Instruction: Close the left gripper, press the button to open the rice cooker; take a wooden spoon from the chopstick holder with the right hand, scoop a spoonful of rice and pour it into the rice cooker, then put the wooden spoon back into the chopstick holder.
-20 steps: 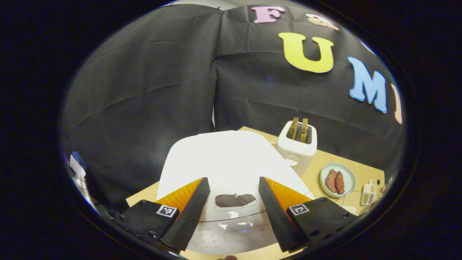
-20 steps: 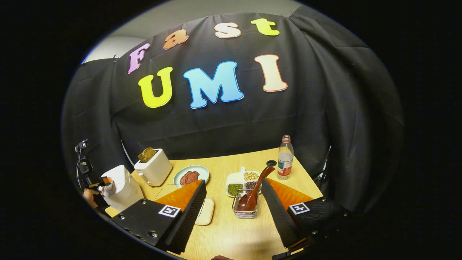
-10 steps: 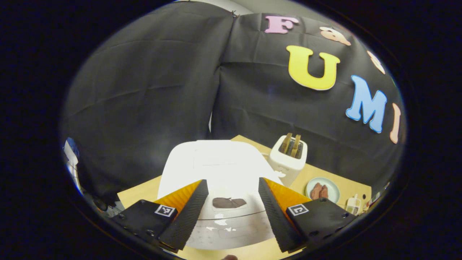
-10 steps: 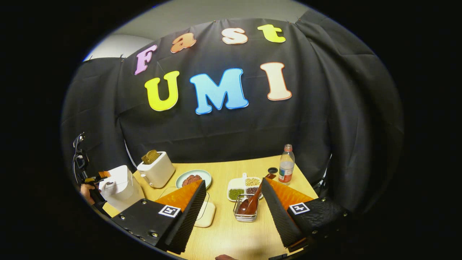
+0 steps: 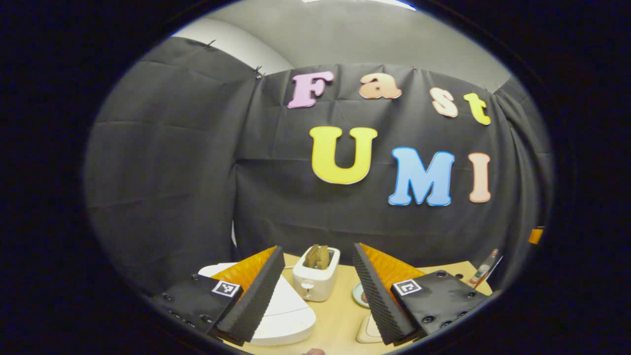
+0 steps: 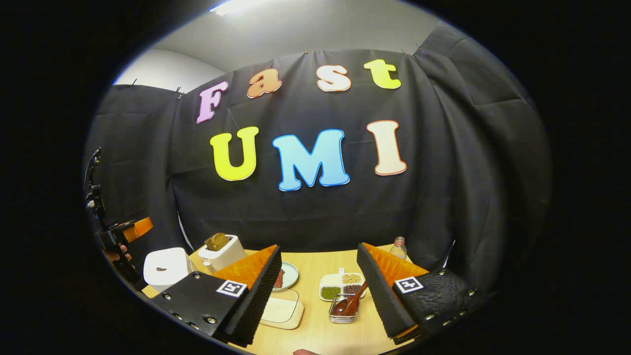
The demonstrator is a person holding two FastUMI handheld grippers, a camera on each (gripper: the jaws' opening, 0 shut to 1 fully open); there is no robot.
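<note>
On the left end of the bench (image 6: 315, 276) we see the white rice cooker (image 6: 165, 268) with its lid down, and the wooden spoon (image 6: 351, 301) leans in the wire chopstick holder (image 6: 343, 313) near the front edge. Our left gripper (image 5: 315, 283) is open above the cooker and toaster (image 5: 315, 278), holding nothing. Our right gripper (image 6: 319, 283) is open too, raised above the holder, with the divided dish of grains (image 6: 340, 286) just behind it.
</note>
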